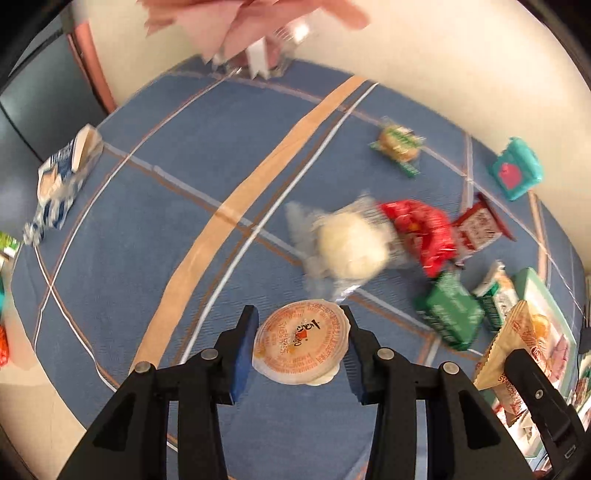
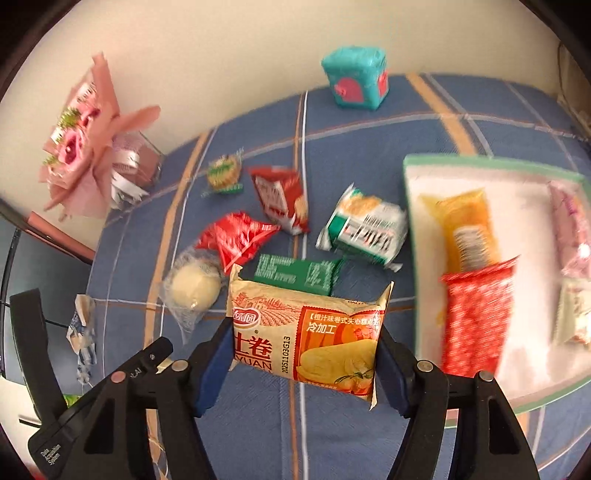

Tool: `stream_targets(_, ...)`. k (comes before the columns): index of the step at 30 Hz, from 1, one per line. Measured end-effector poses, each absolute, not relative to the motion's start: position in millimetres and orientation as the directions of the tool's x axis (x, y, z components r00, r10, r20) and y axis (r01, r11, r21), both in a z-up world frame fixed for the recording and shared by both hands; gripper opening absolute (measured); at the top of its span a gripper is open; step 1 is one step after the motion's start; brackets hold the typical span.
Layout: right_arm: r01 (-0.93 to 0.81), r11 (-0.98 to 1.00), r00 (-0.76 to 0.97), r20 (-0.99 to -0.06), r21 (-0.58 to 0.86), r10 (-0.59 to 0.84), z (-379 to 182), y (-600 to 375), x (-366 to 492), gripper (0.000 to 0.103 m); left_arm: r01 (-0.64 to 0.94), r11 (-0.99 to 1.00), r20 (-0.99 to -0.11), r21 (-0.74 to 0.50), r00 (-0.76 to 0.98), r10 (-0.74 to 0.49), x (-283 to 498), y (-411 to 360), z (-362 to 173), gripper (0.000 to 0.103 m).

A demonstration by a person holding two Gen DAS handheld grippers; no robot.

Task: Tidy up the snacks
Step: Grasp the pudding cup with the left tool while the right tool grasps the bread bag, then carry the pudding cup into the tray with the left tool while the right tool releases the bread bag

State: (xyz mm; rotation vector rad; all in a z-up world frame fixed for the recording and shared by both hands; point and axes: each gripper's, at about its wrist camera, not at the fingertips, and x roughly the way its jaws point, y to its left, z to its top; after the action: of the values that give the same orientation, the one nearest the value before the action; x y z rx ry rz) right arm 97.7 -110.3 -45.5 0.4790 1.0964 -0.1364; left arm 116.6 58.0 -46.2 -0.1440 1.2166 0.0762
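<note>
Above blue plaid cloth point(image 1: 147, 229), jelly cup point(image 1: 301, 345) sits clamped between left fingers point(image 1: 245, 347)

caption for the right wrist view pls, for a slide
Right gripper jaws clamp a tan orange-roll snack pack above the blue plaid cloth, beside the white tray already holding snacks.

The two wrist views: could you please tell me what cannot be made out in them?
- Left wrist view: the bouquet is cut off by the top edge and blurred.
- Left wrist view: the tray is hidden behind the orange roll packet and the frame edge.
- Right wrist view: the red packet on the tray has print smeared by blur.
</note>
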Motion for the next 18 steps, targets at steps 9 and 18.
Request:
stream_targets(9,0.402,0.873,0.487,-0.872,0.275,0.05,-20,-159,80,0.073,0.012,0.996,-0.92,-0.09,0.382,-0.088,117,-1,-27,0.045)
stream_targets(18,0.524,0.809,0.474,-0.88,0.267,-0.017,-17,-226,61,0.073,0.144,0.986,-0.905,-0.085,0.403,-0.137,103,-66,-14,0.045)
